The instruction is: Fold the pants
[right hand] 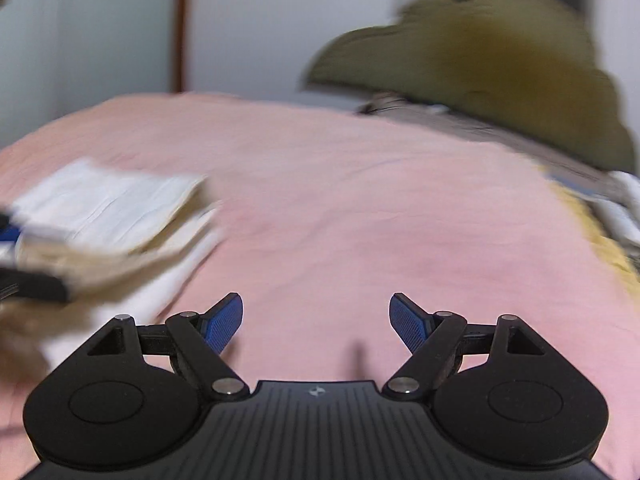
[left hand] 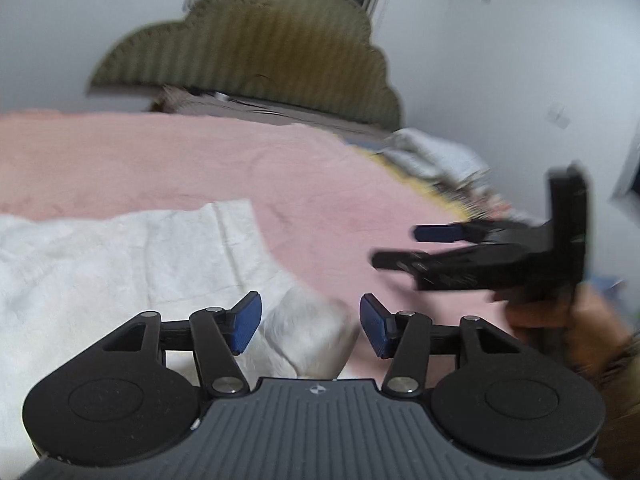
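While my left gripper (left hand: 311,322) hangs over the white pants (left hand: 120,264), both tools stand spread with nothing pinched.

From my left wrist, the pants lie folded on the pink bedspread (left hand: 200,160), filling the lower left; a bunched fold rises just between my blue pads (left hand: 246,326), which stand apart from it on either side without pressing it. My right gripper (left hand: 404,246) hovers over the bedspread at the right, held in my right hand (left hand: 568,328), its fingers parted. A green headboard (left hand: 260,48) stands at the far end. From my right wrist, my right gripper (right hand: 316,320) is wide apart over bare pink bedspread (right hand: 360,208). The pants (right hand: 108,204) lie off to the left, blurred, well apart from its pads.
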`<state>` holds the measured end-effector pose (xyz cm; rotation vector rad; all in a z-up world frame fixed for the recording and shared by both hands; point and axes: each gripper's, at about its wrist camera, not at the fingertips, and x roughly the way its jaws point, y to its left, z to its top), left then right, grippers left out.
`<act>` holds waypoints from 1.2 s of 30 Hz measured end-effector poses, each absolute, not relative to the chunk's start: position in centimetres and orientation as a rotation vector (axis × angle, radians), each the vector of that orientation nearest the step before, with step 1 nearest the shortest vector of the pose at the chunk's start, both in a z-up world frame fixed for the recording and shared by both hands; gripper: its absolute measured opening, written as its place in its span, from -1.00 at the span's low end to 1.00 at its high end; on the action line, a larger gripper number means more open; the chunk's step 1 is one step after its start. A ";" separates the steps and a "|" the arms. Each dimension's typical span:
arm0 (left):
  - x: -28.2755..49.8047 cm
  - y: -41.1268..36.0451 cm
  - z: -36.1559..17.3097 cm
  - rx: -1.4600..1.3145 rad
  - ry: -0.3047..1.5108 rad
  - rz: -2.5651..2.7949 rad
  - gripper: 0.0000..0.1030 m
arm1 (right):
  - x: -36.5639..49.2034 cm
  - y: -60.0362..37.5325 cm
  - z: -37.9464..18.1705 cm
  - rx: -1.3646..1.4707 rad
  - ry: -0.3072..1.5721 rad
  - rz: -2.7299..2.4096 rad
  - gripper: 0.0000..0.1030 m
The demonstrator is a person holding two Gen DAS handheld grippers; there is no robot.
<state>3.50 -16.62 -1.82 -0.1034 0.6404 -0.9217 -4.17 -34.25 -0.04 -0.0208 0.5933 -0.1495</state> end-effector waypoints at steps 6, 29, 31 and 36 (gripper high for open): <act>3.8 -9.0 1.0 -0.191 0.553 -0.742 0.33 | -5.1 -29.4 1.9 0.020 0.432 0.038 0.57; 1.5 -5.0 -2.6 0.190 0.516 -0.686 0.37 | -2.3 -22.2 -2.7 -0.066 0.632 0.241 0.57; 3.3 -2.9 -1.9 0.114 0.520 -0.607 0.52 | -2.4 -24.5 -2.4 0.046 0.601 0.172 0.57; 8.6 1.4 -2.4 -0.118 0.666 -0.503 0.59 | -1.4 -29.4 -4.7 0.361 0.662 0.157 0.57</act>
